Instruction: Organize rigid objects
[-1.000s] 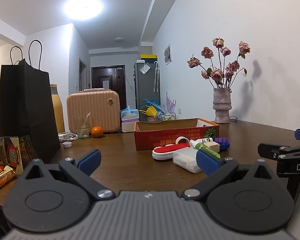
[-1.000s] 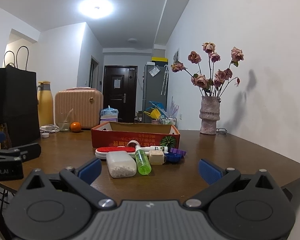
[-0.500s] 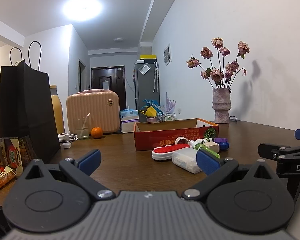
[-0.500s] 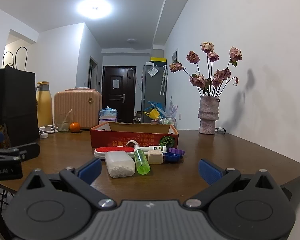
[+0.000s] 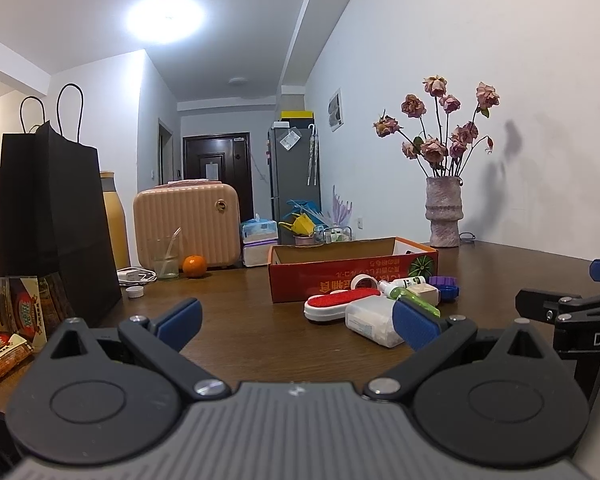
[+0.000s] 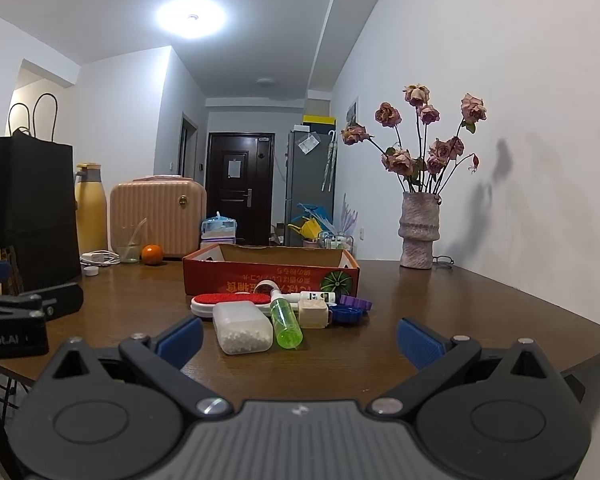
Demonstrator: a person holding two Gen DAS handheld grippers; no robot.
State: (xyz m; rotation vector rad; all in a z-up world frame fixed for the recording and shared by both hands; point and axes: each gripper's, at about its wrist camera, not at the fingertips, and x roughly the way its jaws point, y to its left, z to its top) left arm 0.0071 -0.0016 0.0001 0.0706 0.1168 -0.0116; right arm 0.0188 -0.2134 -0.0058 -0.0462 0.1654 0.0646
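Note:
A red cardboard box (image 6: 271,276) (image 5: 352,276) stands open on the brown table (image 6: 440,312). In front of it lie a red-and-white brush (image 6: 230,301), a clear case of white beads (image 6: 242,327), a green bottle (image 6: 286,322), a cream cube (image 6: 313,313), a small white bottle (image 6: 318,297) and blue and purple caps (image 6: 350,312). My right gripper (image 6: 298,340) is open and empty, just short of the pile. My left gripper (image 5: 296,322) is open and empty, left of the pile (image 5: 370,320).
A black paper bag (image 5: 52,220), snack packets (image 5: 4,350), a yellow flask (image 6: 90,212), a pink case (image 5: 186,224), a glass (image 5: 166,258) and an orange (image 5: 194,266) stand at the left and back. A flower vase (image 6: 418,232) stands back right by the wall.
Both grippers have shifted slightly, the right one a little closer to the pile. Nothing was taken hold of.

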